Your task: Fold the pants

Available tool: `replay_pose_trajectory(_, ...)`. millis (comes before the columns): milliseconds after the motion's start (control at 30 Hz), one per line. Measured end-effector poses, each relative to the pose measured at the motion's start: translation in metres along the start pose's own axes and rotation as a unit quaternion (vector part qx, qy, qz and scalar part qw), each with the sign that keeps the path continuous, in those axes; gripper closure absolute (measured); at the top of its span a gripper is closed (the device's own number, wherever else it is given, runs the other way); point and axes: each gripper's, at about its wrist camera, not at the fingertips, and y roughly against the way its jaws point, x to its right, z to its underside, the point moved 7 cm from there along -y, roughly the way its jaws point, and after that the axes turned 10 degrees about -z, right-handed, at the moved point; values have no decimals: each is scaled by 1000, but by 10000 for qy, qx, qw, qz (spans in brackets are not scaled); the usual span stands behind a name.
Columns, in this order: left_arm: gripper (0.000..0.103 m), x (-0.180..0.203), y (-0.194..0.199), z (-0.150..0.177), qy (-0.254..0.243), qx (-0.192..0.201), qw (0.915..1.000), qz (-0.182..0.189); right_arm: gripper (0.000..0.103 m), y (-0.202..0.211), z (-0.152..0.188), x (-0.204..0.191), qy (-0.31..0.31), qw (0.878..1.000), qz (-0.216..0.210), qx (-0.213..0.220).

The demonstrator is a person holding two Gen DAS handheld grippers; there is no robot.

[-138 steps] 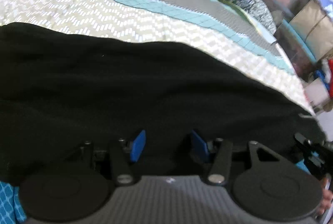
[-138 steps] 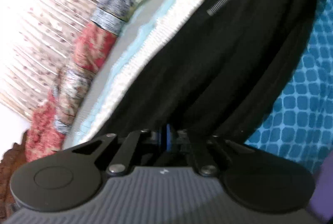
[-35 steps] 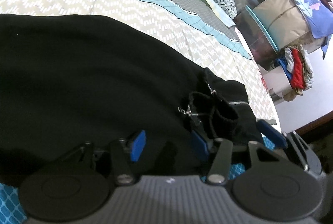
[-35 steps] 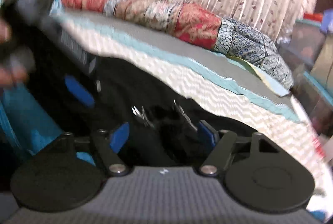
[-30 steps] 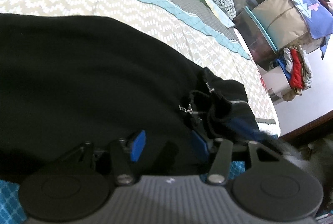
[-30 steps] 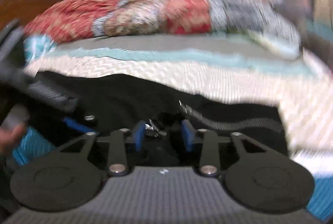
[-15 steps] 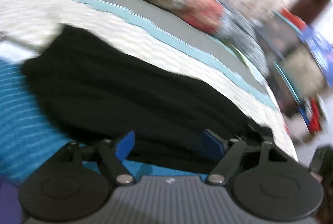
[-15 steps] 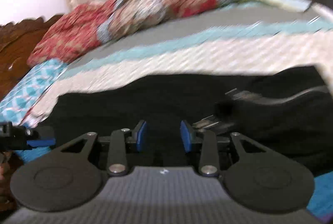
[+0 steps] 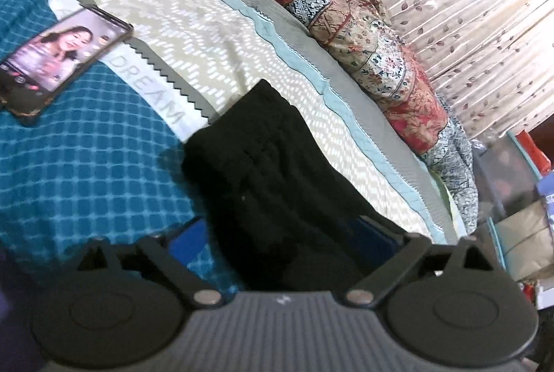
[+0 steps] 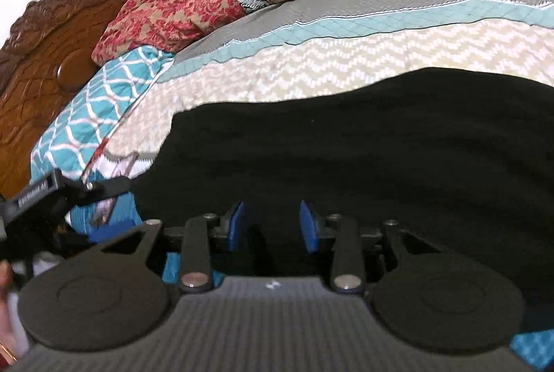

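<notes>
Swinging left since a second ago, my left gripper (image 9: 284, 240) now spreads wide around the black pants (image 9: 277, 171) lying across the bed (image 9: 207, 36), phone (image 9: 59, 57) near its corner; my right gripper (image 10: 271, 226), fingers apart, hides the pants' near edge

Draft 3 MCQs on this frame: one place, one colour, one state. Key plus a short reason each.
1. Where is the phone?
A. on the pants
B. on the bed cover, beyond the pants
C. in a gripper

2. What colour are the pants?
A. black
B. red
C. white

3. How is the left hand-held gripper?
A. shut on the pants
B. open
C. shut on the phone

Key: B, the phone lies on the blue checked cover, apart from the pants; A, the cloth is black in both views; B, its blue fingers stand wide apart. The right hand-held gripper is open too.
</notes>
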Motion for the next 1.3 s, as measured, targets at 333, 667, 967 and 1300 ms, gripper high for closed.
replay_pose_trajectory(333,11,-9,-35,-5,290,-175,9991,242,64,-51,11,5,-810,9961,-90,-344)
replay_pose_trajectory(667,78,-26,-51,-7,325,-205,9992,125,68,-57,25,25,-1437,9885,-166,-449)
replay_pose_trajectory(967,84,-18,-34,-10,407,-47,9986,345,65,-67,13,-16,-477,9972,-132,-556)
replay_pose_trajectory(1300,85,63,-9,7,-1084,463,9922,417,69,-59,17,15,-1531,9852,-602,-481)
